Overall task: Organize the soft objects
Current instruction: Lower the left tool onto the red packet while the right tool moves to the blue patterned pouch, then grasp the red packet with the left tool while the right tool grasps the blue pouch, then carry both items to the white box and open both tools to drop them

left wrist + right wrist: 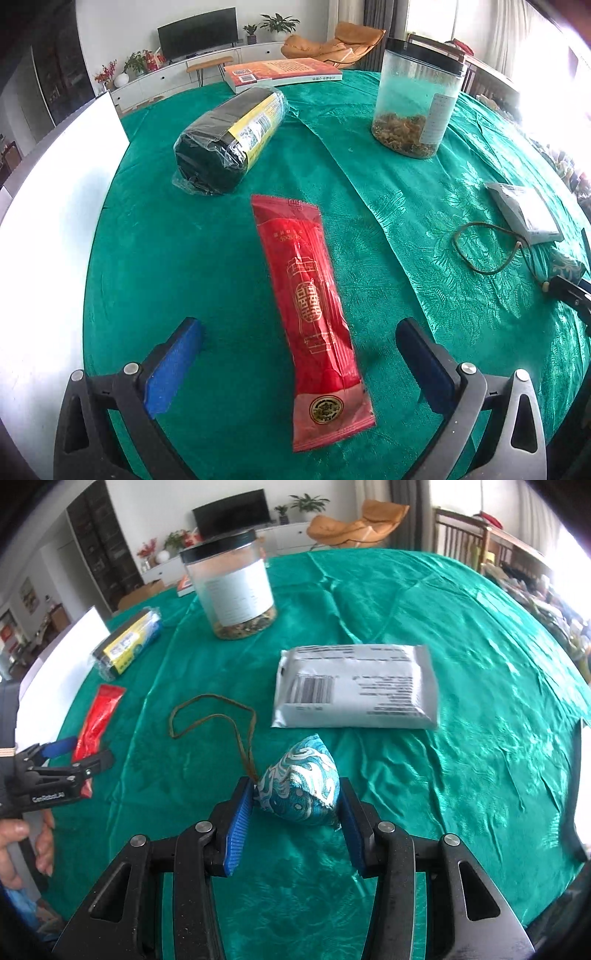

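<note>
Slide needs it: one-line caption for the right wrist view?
Right gripper brackets a blue patterned pouch on the green tablecloth.

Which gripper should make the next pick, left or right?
Right. The right gripper already brackets the blue patterned pouch, pads beside both sides. The left gripper is open wide above the red packet.

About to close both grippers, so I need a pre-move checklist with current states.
1. Left gripper straddles long red foil packet: ok, jaws wide open.
2. Packet centred between blue pads: ok, though tilted.
3. Right gripper around teal patterned fabric pouch: ok.
4. Right pads touching pouch: cannot tell.
5. Pouch's brown cord loop free of silver flat packet: ok, apart.
6. Green satin tablecloth flat near pouch: not ok, wrinkled.
</note>
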Demonstrator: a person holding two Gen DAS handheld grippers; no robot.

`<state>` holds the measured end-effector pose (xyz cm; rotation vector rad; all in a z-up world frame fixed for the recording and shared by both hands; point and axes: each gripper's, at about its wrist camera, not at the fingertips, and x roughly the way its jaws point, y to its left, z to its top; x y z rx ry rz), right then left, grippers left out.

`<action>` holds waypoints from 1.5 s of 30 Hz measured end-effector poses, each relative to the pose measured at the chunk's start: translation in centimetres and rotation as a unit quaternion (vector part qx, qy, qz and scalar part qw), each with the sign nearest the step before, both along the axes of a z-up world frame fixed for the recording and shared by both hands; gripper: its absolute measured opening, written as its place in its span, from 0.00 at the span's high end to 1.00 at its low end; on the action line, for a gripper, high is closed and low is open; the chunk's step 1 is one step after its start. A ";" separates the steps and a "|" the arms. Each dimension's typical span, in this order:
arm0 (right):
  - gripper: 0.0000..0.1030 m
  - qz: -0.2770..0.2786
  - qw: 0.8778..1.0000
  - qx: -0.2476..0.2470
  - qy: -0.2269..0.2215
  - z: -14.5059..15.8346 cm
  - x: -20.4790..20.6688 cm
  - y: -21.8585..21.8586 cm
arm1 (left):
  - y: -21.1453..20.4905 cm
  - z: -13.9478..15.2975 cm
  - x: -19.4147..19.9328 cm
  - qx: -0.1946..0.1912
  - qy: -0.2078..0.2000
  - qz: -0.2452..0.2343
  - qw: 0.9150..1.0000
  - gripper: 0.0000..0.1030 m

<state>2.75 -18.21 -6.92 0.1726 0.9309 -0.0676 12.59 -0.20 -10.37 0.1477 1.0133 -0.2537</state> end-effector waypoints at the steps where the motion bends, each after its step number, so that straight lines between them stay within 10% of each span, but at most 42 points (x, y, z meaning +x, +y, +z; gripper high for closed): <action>1: 0.54 -0.016 1.000 -0.005 -0.006 0.1 -0.4 -0.5 | 0.0 0.0 0.1 0.003 0.001 -0.001 1.000 0.01; 5: 0.53 -0.063 0.998 0.006 -0.006 -0.3 -1.2 -2.8 | 0.7 -0.3 -0.1 -0.008 -0.005 0.007 1.000 0.16; 9: 0.28 -0.047 0.998 0.036 0.001 0.3 -1.5 -3.3 | 1.0 0.3 -0.6 -0.015 -0.017 -0.010 1.000 0.48; 15: 0.28 -0.027 0.999 -0.006 0.018 0.3 -0.8 -3.1 | 2.0 0.8 -0.5 -0.072 0.003 -0.027 0.997 0.79; 18: 0.56 -0.016 1.000 -0.004 0.025 -0.1 -0.2 -3.1 | 3.3 1.5 -0.9 -0.128 0.021 -0.018 0.991 0.81; 28: 0.56 -0.080 0.995 0.029 -0.044 6.9 -0.1 -6.7 | 5.7 8.0 -0.6 -0.228 -0.007 0.001 0.974 0.81; 39: 0.56 -0.112 0.987 0.054 -0.103 14.7 11.6 -8.8 | 5.3 15.6 5.5 -0.217 -0.060 0.025 0.974 0.81; 45: 0.56 -0.029 0.988 0.073 -0.132 18.5 14.2 -1.9 | 10.8 17.7 3.9 -0.215 -0.082 0.052 0.972 0.81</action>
